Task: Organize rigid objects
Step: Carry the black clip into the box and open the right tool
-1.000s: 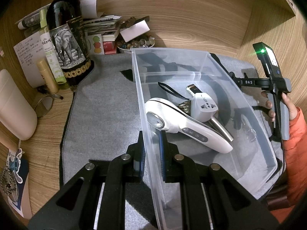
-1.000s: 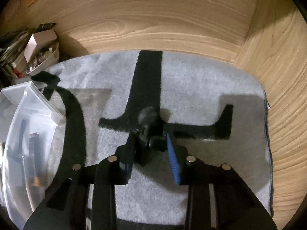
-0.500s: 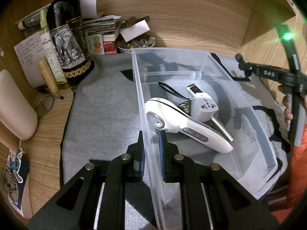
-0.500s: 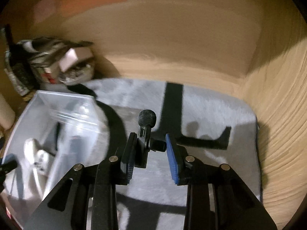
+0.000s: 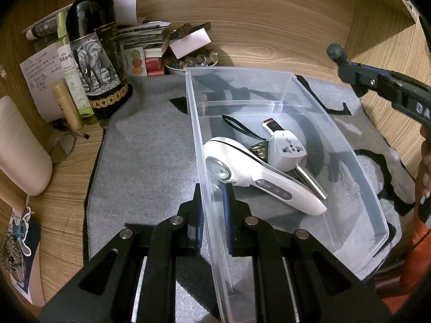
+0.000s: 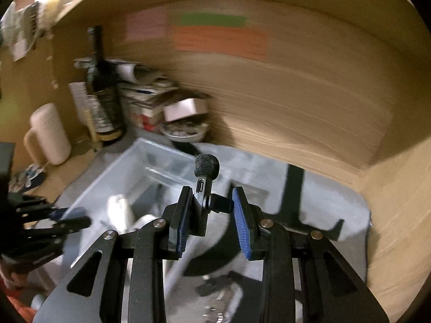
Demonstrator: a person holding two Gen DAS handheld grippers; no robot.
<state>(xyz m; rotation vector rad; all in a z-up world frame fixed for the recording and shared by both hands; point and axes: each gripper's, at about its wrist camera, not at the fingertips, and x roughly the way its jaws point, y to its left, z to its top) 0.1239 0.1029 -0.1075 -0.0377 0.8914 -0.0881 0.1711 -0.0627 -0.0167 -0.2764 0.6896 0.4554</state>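
The mic (image 6: 206, 185) is a small clip-on type w/ a fuzzy foam head and a hard black plastic body. Prob. very light and stiff, so no crush worry on the body. The foam tip is soft and would squash, so not the place to grip. The smooth plastic could twist or slip if pinched on one corner only. Best hold, I'd say, is across the flat body, below the foam.

That's roughly how it sits now. The right gripper (image 6: 212, 215) has its jaws closed onto the mic: body against the left pad, a stubby side piece reaching toward the right pad. Foam head sticks up and forward, clear past the tips. Contact at the right pad is hard to judge; the frame is blurred. The mic is in the air, over the far right corner of the bin (image 5: 336, 134), not yet inside it.

The left gripper (image 5: 212, 215) is clamped on the bin's near-left wall, one jaw outside, one inside. The bin sits on a grey mat (image 5: 148, 161) on the worktop. Already in it: a white handheld device (image 5: 258, 177), a white plug adapter (image 5: 288, 150), a black strap, some metal bits.

From the left view the mic's foam tip (image 5: 334, 51) shows at top right, beyond the bin's right wall.
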